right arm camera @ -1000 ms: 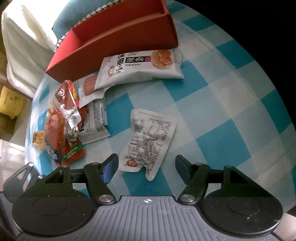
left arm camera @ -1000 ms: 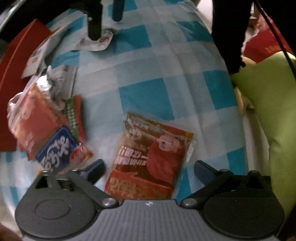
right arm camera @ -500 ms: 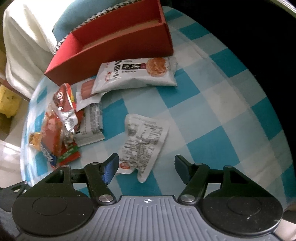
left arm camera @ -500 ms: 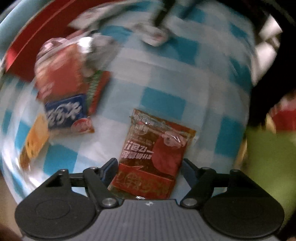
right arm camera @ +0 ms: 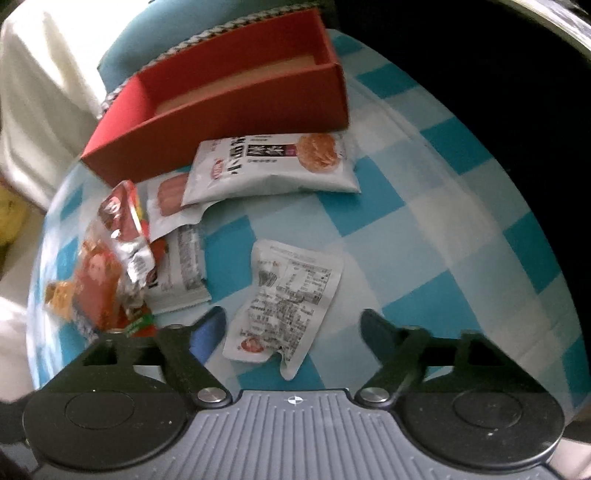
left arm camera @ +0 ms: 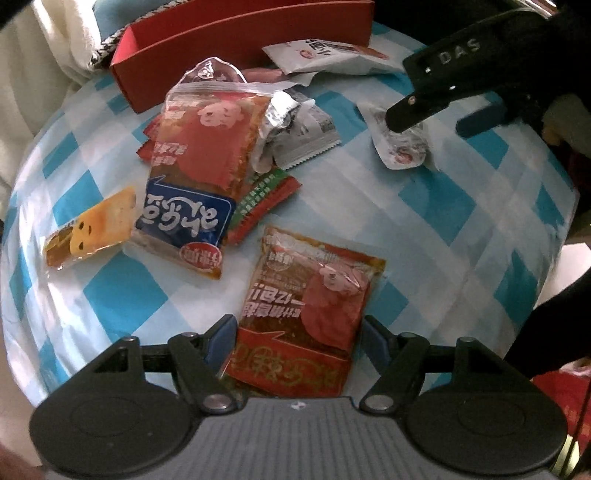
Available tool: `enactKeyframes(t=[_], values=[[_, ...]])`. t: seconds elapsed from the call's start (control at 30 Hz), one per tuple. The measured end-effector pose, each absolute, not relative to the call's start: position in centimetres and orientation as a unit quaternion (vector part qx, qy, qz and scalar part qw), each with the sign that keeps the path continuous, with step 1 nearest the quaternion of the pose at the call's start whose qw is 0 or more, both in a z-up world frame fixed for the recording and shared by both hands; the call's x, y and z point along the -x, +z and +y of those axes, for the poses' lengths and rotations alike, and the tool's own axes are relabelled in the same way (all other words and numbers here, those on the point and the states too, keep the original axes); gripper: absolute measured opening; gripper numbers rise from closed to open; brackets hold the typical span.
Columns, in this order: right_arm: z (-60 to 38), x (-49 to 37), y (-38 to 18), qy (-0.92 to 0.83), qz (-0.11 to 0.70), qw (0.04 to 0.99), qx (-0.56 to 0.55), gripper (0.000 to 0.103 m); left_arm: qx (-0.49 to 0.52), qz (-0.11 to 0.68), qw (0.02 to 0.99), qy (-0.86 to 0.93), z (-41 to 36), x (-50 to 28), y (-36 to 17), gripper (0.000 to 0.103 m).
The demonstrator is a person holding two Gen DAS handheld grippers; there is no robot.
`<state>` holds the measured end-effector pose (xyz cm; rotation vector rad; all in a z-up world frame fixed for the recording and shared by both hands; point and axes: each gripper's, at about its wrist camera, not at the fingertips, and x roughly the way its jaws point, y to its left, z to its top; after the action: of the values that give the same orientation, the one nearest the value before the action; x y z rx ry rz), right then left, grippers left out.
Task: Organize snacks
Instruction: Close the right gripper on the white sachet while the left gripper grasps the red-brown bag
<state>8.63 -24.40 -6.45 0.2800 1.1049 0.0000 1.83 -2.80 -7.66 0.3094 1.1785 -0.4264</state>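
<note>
My left gripper (left arm camera: 299, 338) is open, its fingers on either side of a red-brown spicy snack packet (left arm camera: 314, 306) lying flat on the blue checked cloth. My right gripper (right arm camera: 293, 326) is open over a small white packet (right arm camera: 284, 295), printed side up; that packet (left arm camera: 400, 142) and the right gripper (left arm camera: 443, 110) also show in the left wrist view. A red open box (right arm camera: 236, 107) stands at the far edge, also in the left wrist view (left arm camera: 236, 33).
A pile of packets lies left of centre: a large red and blue one (left arm camera: 199, 177), a yellow cake bar (left arm camera: 92, 225), a green-red sachet (left arm camera: 262, 203). A white noodle-snack pack (right arm camera: 273, 166) lies before the box. White fabric (right arm camera: 48, 110) lies beyond the table's edge.
My left gripper swung round towards the red box and closed in around the spicy packet. My right gripper drew nearer the white packet.
</note>
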Motion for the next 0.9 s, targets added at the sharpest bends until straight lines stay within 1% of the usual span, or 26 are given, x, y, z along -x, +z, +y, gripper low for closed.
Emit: enactKeyframes(t=[0.07, 0.1, 0.13, 0.17, 0.2, 0.23, 0.27, 0.33, 0.43, 0.47, 0.5, 0.53, 0.57, 0.6, 0.63, 0.67, 0.77, 0.9], values=[[-24.2, -9.5, -7.4, -0.007, 0.535, 0.833, -0.141, 0.085, -0.138, 0.551, 0.8, -0.194, -3.1, -2.7, -8.3, 0.066], [-23.8, -9.7, -7.6, -0.012, 0.535, 0.834, -0.135, 0.087, -0.139, 0.551, 0.8, -0.192, -3.3, -2.7, -8.3, 0.066], [-23.3, -9.6, -7.6, -0.014, 0.531, 0.838, -0.123, 0.086, -0.142, 0.55, 0.8, -0.191, -3.3, -2.8, -8.4, 0.066], [-22.6, -9.6, -7.8, -0.016, 0.534, 0.839, -0.105, 0.09, -0.149, 0.548, 0.801, -0.191, -3.5, -2.7, -8.5, 0.066], [-22.0, -9.4, -8.0, -0.012, 0.532, 0.842, -0.089, 0.096, -0.154, 0.545, 0.802, -0.191, -3.7, -2.5, -8.6, 0.067], [-21.6, -9.4, -8.2, -0.006, 0.53, 0.844, -0.081, 0.101, -0.158, 0.542, 0.803, -0.191, -3.8, -2.3, -8.6, 0.067], [-21.5, -9.4, -8.5, 0.003, 0.529, 0.844, -0.082, 0.103, -0.161, 0.541, 0.802, -0.193, -3.7, -2.3, -8.8, 0.069], [-21.2, -9.4, -8.6, 0.006, 0.53, 0.845, -0.068, 0.103, -0.175, 0.537, 0.801, -0.198, -4.1, -1.8, -8.9, 0.076], [-20.4, -9.2, -8.9, 0.029, 0.541, 0.841, -0.019, 0.103, -0.186, 0.533, 0.799, -0.206, -4.5, -1.5, -9.2, 0.082], [-20.1, -9.0, -8.9, 0.033, 0.541, 0.84, -0.005, 0.102, -0.19, 0.532, 0.799, -0.208, -4.6, -1.4, -9.2, 0.082], [-20.0, -8.9, -8.9, 0.03, 0.539, 0.842, 0.006, 0.095, -0.191, 0.529, 0.8, -0.208, -4.6, -1.2, -9.2, 0.08], [-19.9, -8.8, -8.7, 0.023, 0.536, 0.844, 0.015, 0.09, -0.191, 0.526, 0.803, -0.206, -4.4, -1.1, -9.0, 0.071], [-20.0, -8.5, -8.5, 0.018, 0.533, 0.845, 0.024, 0.079, -0.189, 0.524, 0.804, -0.206, -4.2, -1.0, -8.8, 0.066], [-20.2, -8.3, -8.3, 0.016, 0.53, 0.847, 0.029, 0.068, -0.189, 0.525, 0.804, -0.207, -4.1, -1.1, -8.6, 0.064], [-20.6, -8.1, -8.0, 0.014, 0.528, 0.849, 0.026, 0.064, -0.185, 0.529, 0.802, -0.209, -3.9, -1.2, -8.5, 0.064], [-21.0, -7.9, -7.9, 0.016, 0.529, 0.848, 0.018, 0.063, -0.181, 0.533, 0.801, -0.206, -3.8, -1.3, -8.4, 0.063], [-21.4, -7.5, -7.8, 0.022, 0.528, 0.849, 0.012, 0.061, -0.174, 0.535, 0.802, -0.2, -3.5, -1.2, -8.2, 0.063], [-21.5, -6.2, -6.4, 0.032, 0.507, 0.861, 0.005, 0.061, -0.151, 0.507, 0.826, -0.194, -2.9, -1.0, -6.5, 0.063]])
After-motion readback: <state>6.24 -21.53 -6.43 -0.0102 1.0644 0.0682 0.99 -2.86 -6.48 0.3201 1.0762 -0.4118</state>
